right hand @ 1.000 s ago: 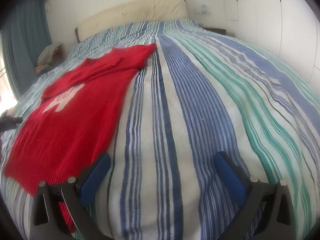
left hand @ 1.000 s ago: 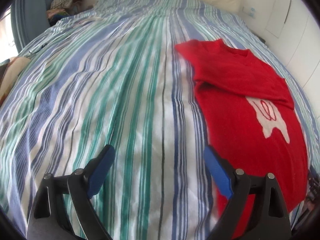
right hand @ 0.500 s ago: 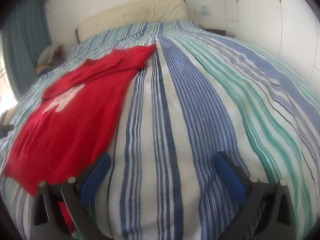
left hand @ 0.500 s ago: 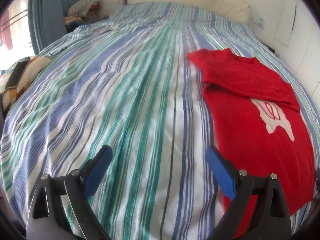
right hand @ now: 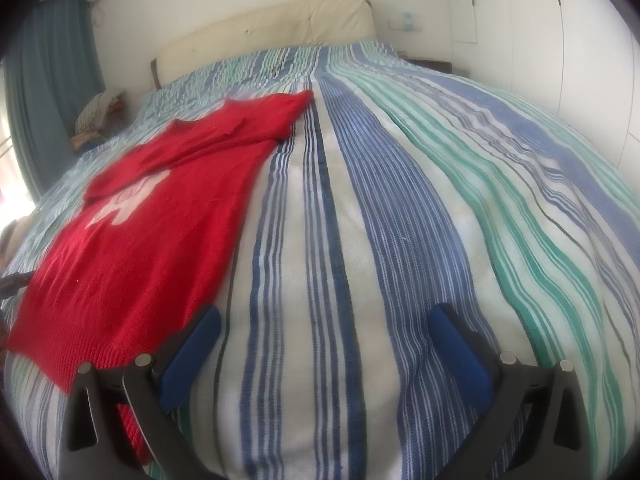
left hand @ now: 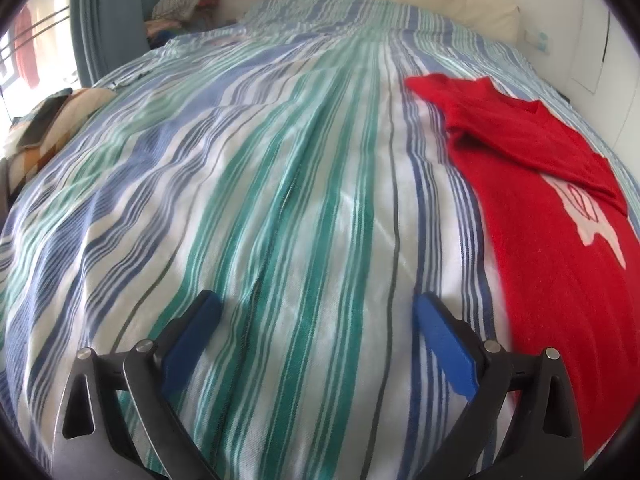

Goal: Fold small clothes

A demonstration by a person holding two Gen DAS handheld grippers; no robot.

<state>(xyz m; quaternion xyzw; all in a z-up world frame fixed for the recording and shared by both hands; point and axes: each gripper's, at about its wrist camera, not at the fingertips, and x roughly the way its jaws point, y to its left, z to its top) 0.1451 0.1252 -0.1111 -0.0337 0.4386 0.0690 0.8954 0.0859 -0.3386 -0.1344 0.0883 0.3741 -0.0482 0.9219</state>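
Note:
A small red sweater (left hand: 552,216) with a white motif lies flat on the striped bedspread (left hand: 280,184), both sleeves folded in across its chest. In the left wrist view it fills the right side. My left gripper (left hand: 316,312) hangs open over bare bedspread, to the left of the sweater's hem. In the right wrist view the sweater (right hand: 152,236) lies at the left. My right gripper (right hand: 326,326) is open too, empty, with its left finger over the sweater's near hem corner.
A cream headboard (right hand: 272,28) closes the far end of the bed. A pile of clothes (left hand: 184,4) sits by the blue curtain (left hand: 108,8). A patterned blanket (left hand: 44,120) lies off the bed's left edge. White cupboard doors (right hand: 580,40) stand on the right.
The left gripper has drawn back and swung left, so the sweater sits further right in its view. The right gripper has barely moved. Both stay open.

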